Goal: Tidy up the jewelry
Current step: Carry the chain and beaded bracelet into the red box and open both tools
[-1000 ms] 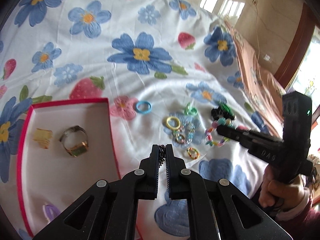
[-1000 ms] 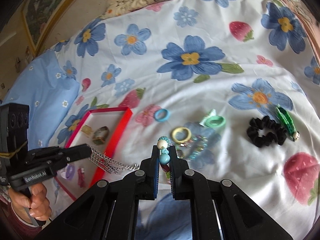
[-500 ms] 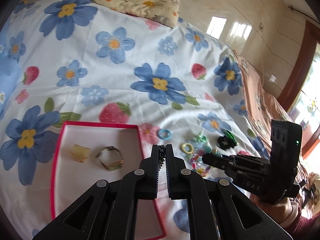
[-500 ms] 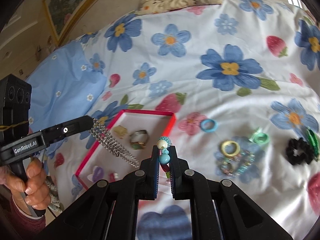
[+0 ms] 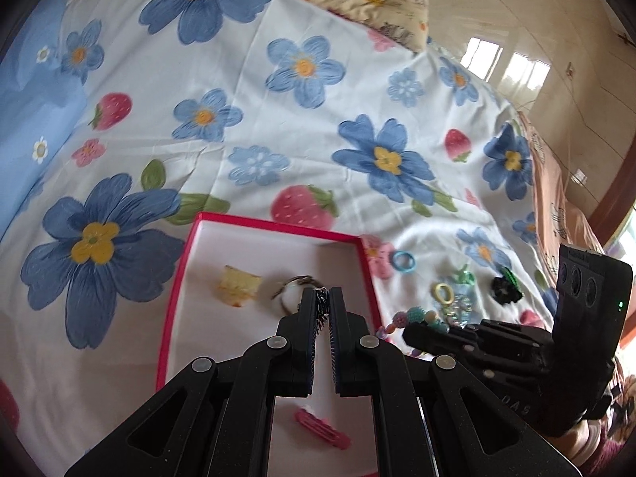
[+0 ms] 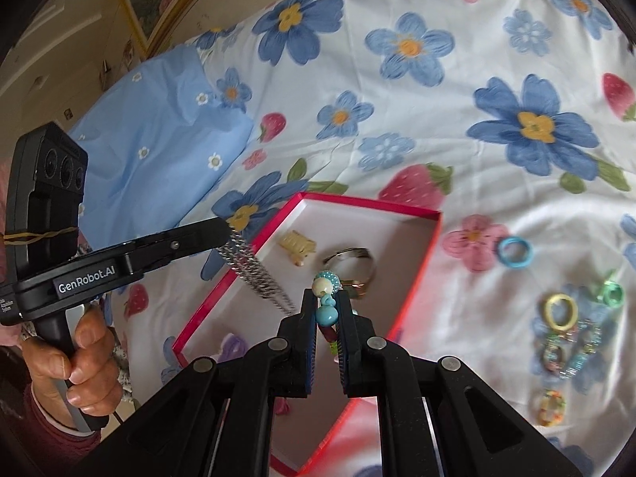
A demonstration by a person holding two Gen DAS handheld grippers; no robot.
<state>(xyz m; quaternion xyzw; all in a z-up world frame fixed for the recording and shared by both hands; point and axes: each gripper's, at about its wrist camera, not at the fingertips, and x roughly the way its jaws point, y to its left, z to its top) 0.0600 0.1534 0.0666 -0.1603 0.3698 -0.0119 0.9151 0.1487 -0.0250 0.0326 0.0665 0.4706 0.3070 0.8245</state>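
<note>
A red-rimmed box (image 5: 359, 262) with a white floor lies on the flowered bedspread; it also shows in the right wrist view (image 6: 433, 234). In it lie a yellow clip (image 5: 237, 287), a metal ring (image 6: 353, 262), a pink clip (image 5: 322, 431) and a purple piece (image 6: 234, 344). My left gripper (image 5: 321, 298) is shut on a silver chain (image 6: 254, 274) that hangs over the box's left rim. My right gripper (image 6: 326, 302) is shut on a colourful bead bracelet (image 6: 326, 284) above the box; its beads also show in the left wrist view (image 5: 413, 314).
Loose pieces lie on the bedspread right of the box: a blue ring (image 6: 514, 251), a yellow ring (image 6: 560, 310), a green ring (image 6: 612, 292), glittery bands (image 6: 572, 353) and a black scrunchie (image 5: 505, 290). A blue pillow (image 6: 159, 119) lies at the left.
Both grippers have moved left from the loose jewelry to over the red box, carrying the chain and the bead bracelet. The box now sits under both.
</note>
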